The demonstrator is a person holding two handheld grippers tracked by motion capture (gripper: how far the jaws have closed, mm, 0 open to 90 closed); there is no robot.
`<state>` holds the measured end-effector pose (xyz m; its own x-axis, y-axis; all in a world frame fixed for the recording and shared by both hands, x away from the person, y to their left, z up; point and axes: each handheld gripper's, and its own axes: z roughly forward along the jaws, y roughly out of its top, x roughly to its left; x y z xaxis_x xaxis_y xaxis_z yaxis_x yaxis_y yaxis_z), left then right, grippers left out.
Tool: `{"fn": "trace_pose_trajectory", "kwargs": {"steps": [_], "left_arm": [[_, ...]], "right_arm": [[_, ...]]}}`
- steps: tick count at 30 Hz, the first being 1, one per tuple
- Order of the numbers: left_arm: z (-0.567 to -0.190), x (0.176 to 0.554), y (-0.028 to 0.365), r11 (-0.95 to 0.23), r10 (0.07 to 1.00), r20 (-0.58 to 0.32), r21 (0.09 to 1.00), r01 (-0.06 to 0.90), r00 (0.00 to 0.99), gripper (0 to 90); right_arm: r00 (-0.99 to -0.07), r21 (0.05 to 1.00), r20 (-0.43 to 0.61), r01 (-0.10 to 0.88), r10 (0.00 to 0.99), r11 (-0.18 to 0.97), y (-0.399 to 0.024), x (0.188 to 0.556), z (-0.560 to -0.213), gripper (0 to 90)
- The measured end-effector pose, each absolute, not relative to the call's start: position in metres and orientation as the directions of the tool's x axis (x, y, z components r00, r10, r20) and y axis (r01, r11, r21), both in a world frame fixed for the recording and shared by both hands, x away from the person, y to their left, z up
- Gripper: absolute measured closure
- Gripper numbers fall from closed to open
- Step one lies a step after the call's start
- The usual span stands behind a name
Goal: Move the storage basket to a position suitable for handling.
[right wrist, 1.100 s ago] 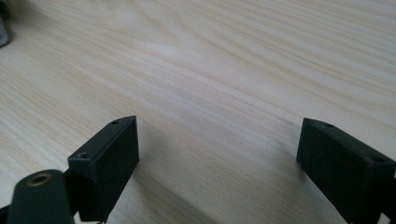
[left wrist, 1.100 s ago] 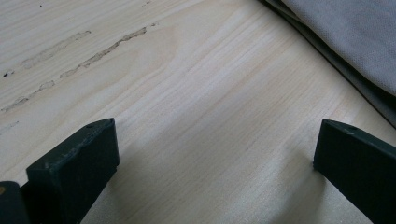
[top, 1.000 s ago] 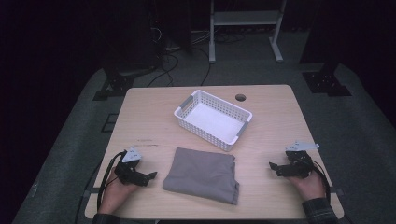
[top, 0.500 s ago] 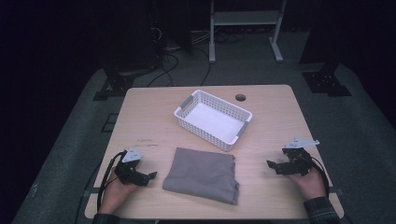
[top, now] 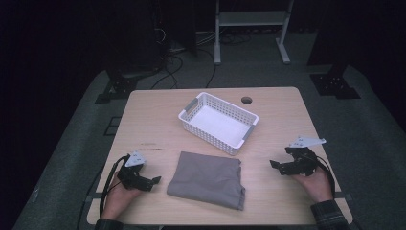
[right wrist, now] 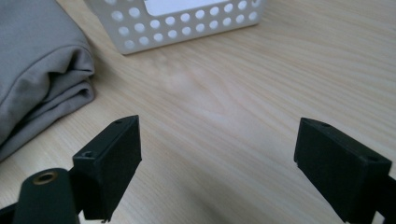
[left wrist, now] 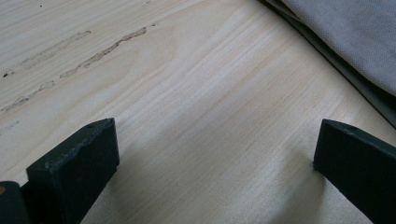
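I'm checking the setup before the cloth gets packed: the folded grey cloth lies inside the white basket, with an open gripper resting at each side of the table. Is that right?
Not quite. The folded grey cloth lies on the table in front of the white basket, not inside it; the high view shows this. The left gripper and right gripper are indeed open, one at each side.

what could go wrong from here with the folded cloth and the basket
1. The folded grey cloth lies in loose stacked layers; a pinch at one edge by the right tongs may lift only the top layer and unfold it.
2. The white basket sits close behind the cloth, so a lifted cloth could snag its rim or push it.
3. The left tongs hang open low over the table and might scrape it.
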<state>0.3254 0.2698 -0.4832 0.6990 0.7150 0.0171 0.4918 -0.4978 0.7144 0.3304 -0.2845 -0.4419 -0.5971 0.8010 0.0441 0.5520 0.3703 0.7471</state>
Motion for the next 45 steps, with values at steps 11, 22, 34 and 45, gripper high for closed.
{"fn": "trace_pose_trajectory", "kwargs": {"steps": [11, 22, 34, 45], "left_arm": [[-0.483, 0.325, 0.270, -0.498, 0.715, 0.017, 0.714, 0.492, 0.699, 0.0], [-0.483, 0.325, 0.270, -0.498, 0.715, 0.017, 0.714, 0.492, 0.699, 0.0], [-0.483, 0.325, 0.270, -0.496, 0.715, 0.017, 0.716, 0.491, 0.699, 0.0], [-0.483, 0.325, 0.270, -0.498, 0.715, 0.017, 0.714, 0.492, 0.699, 0.0]], "right_arm": [[-0.629, 0.756, 0.045, 0.529, 0.776, 0.384, -0.270, 0.339, -0.431, 14.7], [-0.655, 0.765, 0.050, 0.510, 0.754, 0.393, -0.259, 0.347, -0.423, 16.5], [-0.684, 0.778, 0.063, 0.490, 0.727, 0.394, -0.242, 0.355, -0.411, 21.5], [-0.719, 0.793, 0.060, 0.456, 0.692, 0.405, -0.225, 0.363, -0.400, 28.0]]}}
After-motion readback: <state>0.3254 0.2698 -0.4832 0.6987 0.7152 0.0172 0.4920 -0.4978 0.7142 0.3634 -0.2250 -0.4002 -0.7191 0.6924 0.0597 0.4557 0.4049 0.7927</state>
